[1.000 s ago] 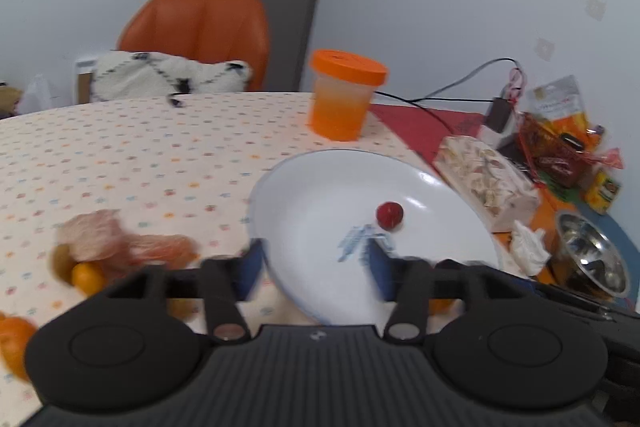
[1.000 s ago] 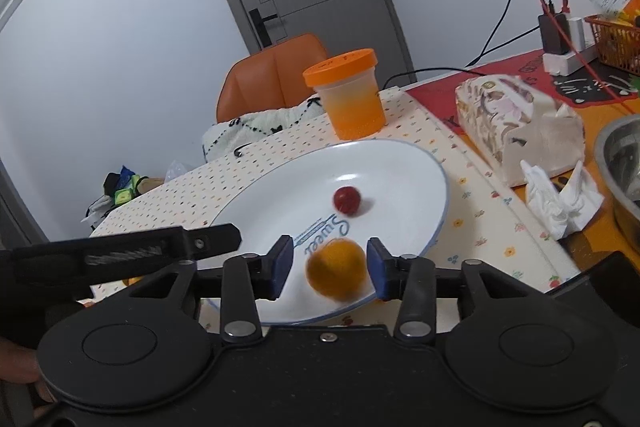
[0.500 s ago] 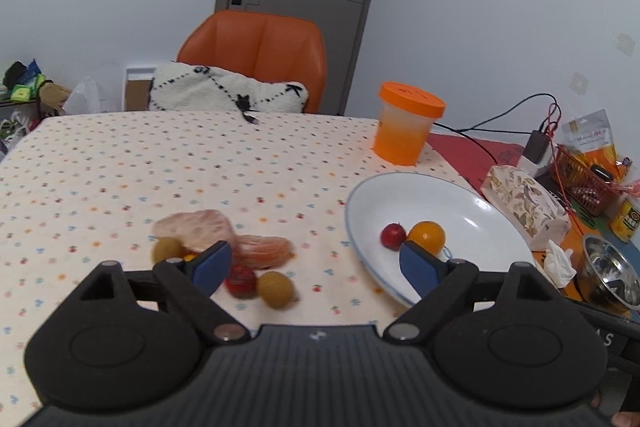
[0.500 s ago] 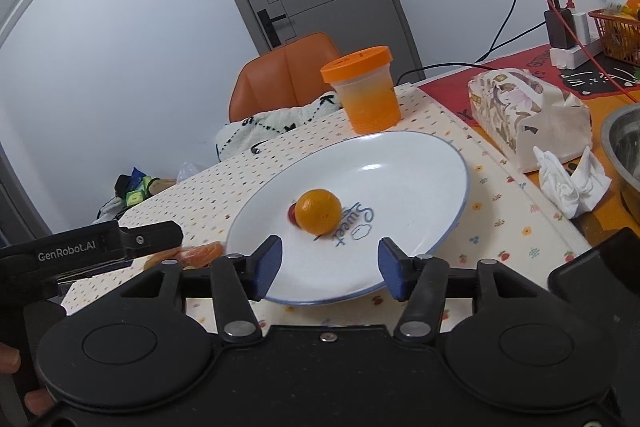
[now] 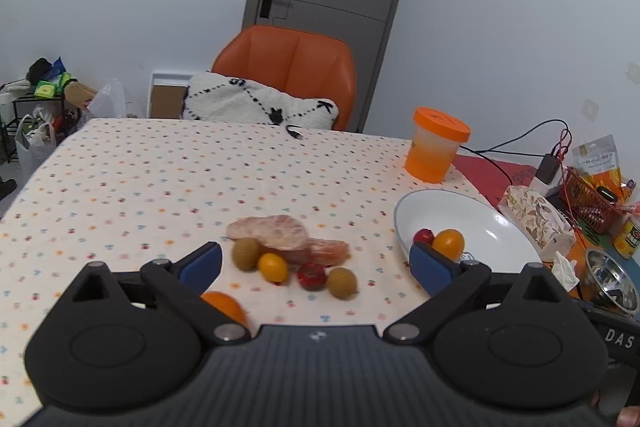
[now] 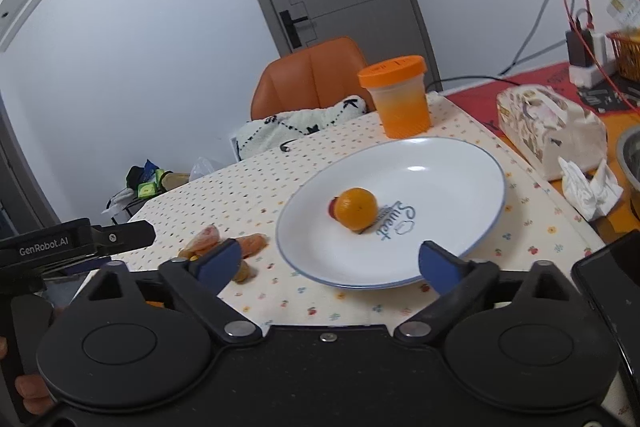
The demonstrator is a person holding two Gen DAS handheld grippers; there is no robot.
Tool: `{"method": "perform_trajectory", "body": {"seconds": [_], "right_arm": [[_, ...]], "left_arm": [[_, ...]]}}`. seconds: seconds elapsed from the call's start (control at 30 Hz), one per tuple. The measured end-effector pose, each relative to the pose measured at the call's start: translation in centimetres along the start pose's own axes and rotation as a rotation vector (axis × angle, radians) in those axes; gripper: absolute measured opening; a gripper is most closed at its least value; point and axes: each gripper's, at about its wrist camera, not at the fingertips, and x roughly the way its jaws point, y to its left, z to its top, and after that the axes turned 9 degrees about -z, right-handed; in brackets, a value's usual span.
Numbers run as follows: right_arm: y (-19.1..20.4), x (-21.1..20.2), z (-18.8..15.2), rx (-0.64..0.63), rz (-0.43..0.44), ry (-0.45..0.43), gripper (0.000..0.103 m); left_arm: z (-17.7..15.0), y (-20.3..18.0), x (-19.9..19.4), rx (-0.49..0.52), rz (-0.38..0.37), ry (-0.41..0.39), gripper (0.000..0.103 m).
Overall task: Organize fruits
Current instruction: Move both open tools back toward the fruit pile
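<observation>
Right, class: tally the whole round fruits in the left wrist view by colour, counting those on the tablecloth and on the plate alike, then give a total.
Orange fruits: 3
Red fruits: 2
Olive-green fruits: 2
Total: 7

One white plate point(image 5: 500, 227); two fruits on plate point(image 5: 449, 243); five loose small fruits point(image 5: 273, 267).

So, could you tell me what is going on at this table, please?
A person is sorting fruit with two handheld tongs. Both the left tongs and right tongs are open and empty. The white plate holds an orange fruit and a small red fruit. Several fruits lie loose on the dotted tablecloth.
</observation>
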Motion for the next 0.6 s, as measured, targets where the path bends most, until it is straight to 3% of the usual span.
{"method": "perform_trajectory", "body": {"seconds": [0.07, 0.6], "right_arm": [[0.6, -0.3, -0.1, -0.013, -0.002, -0.008, 0.103], [3.2, -1.3, -0.4, -0.005, 0.045, -0.025, 0.103]], "left_arm": [[0.0, 0.6, -0.7, -0.008, 0.009, -0.006, 0.099], [0.0, 4.9, -5.4, 0.014, 0.073, -0.028, 0.1]]}}
